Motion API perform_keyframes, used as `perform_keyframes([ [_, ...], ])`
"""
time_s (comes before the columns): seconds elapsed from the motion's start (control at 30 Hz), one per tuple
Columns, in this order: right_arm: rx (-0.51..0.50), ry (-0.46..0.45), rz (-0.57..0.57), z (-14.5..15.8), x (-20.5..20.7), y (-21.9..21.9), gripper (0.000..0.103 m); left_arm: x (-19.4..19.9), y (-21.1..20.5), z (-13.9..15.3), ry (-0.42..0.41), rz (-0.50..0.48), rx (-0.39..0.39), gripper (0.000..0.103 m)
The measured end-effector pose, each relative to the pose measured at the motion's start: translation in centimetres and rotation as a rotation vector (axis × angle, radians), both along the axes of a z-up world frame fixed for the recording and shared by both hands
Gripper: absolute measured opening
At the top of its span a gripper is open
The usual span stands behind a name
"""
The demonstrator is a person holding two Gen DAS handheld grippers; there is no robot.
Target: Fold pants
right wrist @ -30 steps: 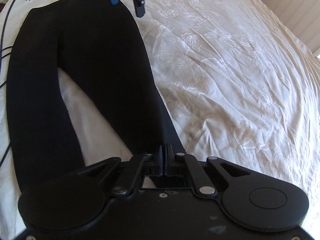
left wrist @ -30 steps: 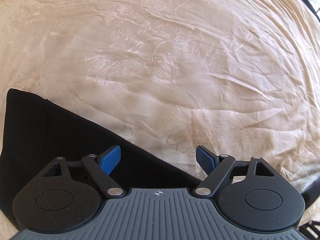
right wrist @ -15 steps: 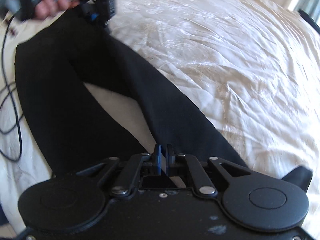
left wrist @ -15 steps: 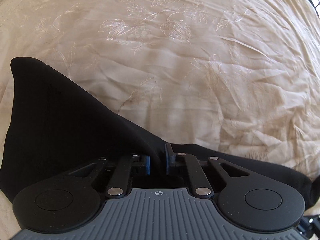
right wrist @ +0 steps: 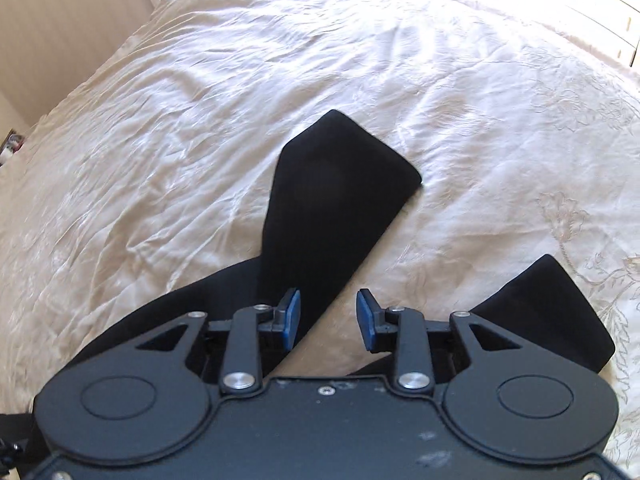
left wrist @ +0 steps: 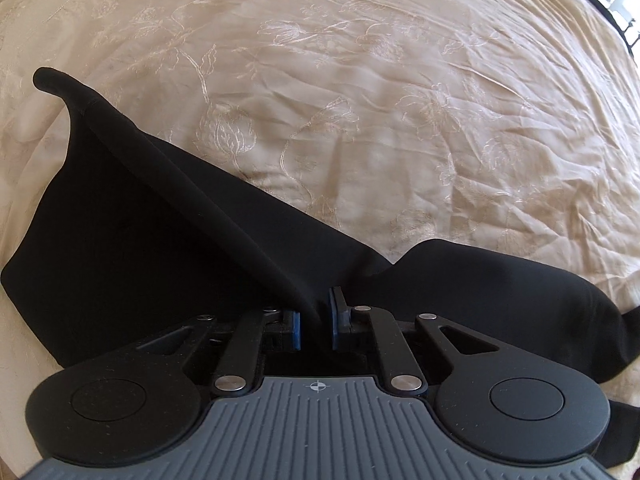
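Observation:
The black pants (left wrist: 168, 240) lie on a cream embroidered bedspread (left wrist: 400, 100). My left gripper (left wrist: 316, 320) is shut on a raised fold of the pants' fabric, which pulls up into a ridge toward the far left corner. In the right wrist view, one pant leg (right wrist: 332, 200) lies flat ahead, its end pointing away, and a second leg end (right wrist: 548, 312) lies at the lower right. My right gripper (right wrist: 330, 320) is open and empty just above the near part of the leg.
The bedspread (right wrist: 200, 120) stretches wide around the pants. A beige wall (right wrist: 60, 20) borders the bed at the upper left of the right wrist view. A dark bed frame (left wrist: 624, 28) shows at the upper right of the left wrist view.
My left gripper closed on the pants and lifted a fold. My right gripper let go of the pant leg and opened; its view swung to the leg ends.

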State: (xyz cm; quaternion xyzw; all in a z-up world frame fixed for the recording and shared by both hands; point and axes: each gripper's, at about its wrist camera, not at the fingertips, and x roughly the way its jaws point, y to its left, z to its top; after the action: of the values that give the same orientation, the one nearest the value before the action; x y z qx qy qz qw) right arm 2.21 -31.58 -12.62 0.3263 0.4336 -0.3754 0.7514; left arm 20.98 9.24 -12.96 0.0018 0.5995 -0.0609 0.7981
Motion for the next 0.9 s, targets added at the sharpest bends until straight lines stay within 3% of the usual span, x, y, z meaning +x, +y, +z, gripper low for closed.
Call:
perform_keyframes([
  [0.33,0.159,-0.030,-0.248,-5.6,2.4,-4.1,0.035,0.4,-0.7,-0.4,0.000,-0.028,0.041,0.010],
  [0.4,0.168,-0.052,-0.245,-5.6,3.3,-4.5,0.002,0.6,-0.7,0.0,-0.015,-0.036,0.031,0.007],
  [0.5,0.100,-0.063,-0.129,-3.1,5.4,-4.2,0.003,0.7,-0.9,1.5,-0.071,-0.060,0.018,0.007],
  [0.6,-0.017,-0.113,-0.029,1.8,5.6,-2.4,0.003,0.4,-1.0,3.4,-0.129,-0.090,0.015,0.007],
  [0.7,-0.081,-0.153,-0.020,6.3,3.6,-0.5,0.003,-0.9,-0.1,5.5,-0.166,-0.103,-0.025,0.007],
  [0.73,-0.094,-0.161,-0.034,8.0,0.9,0.1,0.003,-1.6,0.4,5.9,-0.176,-0.107,-0.031,0.007],
  [0.83,-0.097,-0.116,-0.072,8.4,-2.1,2.1,0.003,-4.0,1.9,5.7,-0.183,-0.127,-0.029,0.007],
  [0.9,-0.072,-0.047,-0.100,6.7,-4.7,3.2,0.003,-5.4,2.6,3.7,-0.117,-0.154,-0.016,0.007],
])
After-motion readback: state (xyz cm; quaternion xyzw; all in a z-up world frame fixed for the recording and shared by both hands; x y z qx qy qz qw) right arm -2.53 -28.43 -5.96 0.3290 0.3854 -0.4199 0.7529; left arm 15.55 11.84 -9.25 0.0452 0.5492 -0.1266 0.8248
